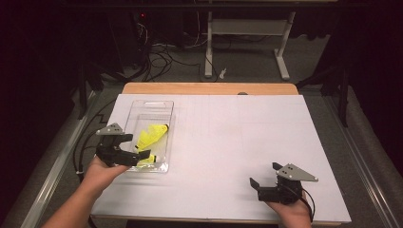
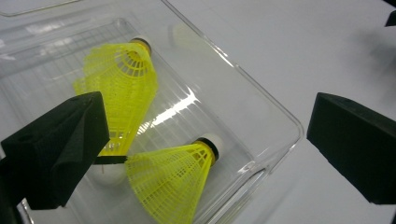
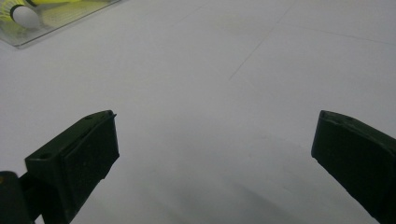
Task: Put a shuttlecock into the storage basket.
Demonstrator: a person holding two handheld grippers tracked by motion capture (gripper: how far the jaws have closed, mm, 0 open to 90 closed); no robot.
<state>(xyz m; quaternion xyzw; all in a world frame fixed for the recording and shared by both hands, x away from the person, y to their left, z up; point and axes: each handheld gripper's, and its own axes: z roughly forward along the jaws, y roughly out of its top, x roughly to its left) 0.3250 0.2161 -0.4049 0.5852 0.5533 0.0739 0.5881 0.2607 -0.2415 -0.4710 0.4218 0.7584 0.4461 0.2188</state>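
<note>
Left gripper [image 2: 205, 140] hovering wide open over clear tray [image 2: 261, 93], beside near shuttlecock [image 2: 173, 177]. Risk: jaw catching tray wall, tipping tray. Right gripper [image 1: 266, 178] idling wide open.

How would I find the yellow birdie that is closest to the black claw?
Look at the white table, then at the clear plastic tray on its left side. Two yellow mesh shuttlecocks lie inside. Yours is the near shuttlecock, beside the open left gripper, its white cork tip toward the tray's corner, unlike the farther shuttlecock.
</note>
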